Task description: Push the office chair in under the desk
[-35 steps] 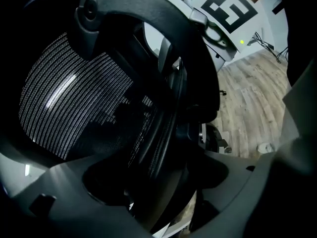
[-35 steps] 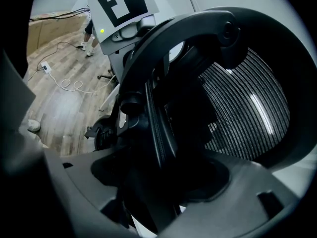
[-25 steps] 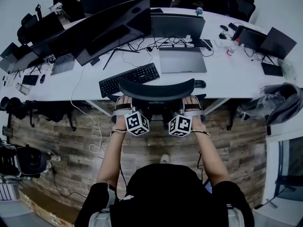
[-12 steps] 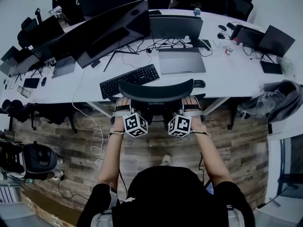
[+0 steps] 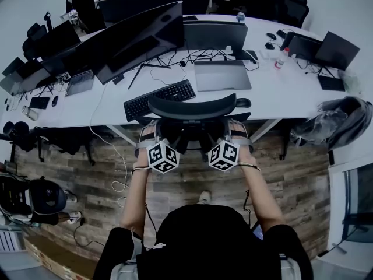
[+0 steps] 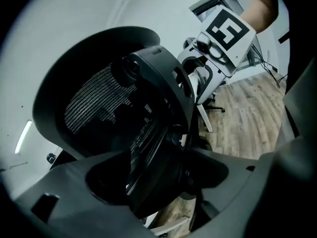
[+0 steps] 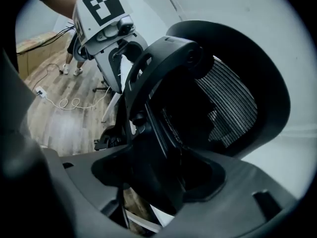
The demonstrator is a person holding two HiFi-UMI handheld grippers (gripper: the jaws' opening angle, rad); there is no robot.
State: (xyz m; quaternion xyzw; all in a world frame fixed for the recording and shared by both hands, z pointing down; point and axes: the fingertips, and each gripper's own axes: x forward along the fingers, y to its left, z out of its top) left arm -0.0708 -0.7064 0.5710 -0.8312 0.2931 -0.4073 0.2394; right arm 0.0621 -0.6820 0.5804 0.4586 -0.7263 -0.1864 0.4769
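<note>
A long white desk runs across the upper part of the head view. Below it there is a floor of wood planks. On the desk a large curved monitor stands at the left, with more screens behind it and to the sides.

The black chair stands at the near edge of the desk, facing it. In the head view the curved top of its back lies over that edge, between the keyboard and the mouse. The lower part of the back is over the floor. How far the seat is under the desk I cannot see. A closed laptop lies on the desk beyond the chair.

The person stands behind the chair with both arms stretched out to it. The left gripper is at the left side of the back and the right gripper at the right side. Both point forward and somewhat down. In each gripper view the jaws stand wide, and the dark frame edge of the mesh back fills the gap between them. So each gripper holds the chair by its back, one on each side.
</note>
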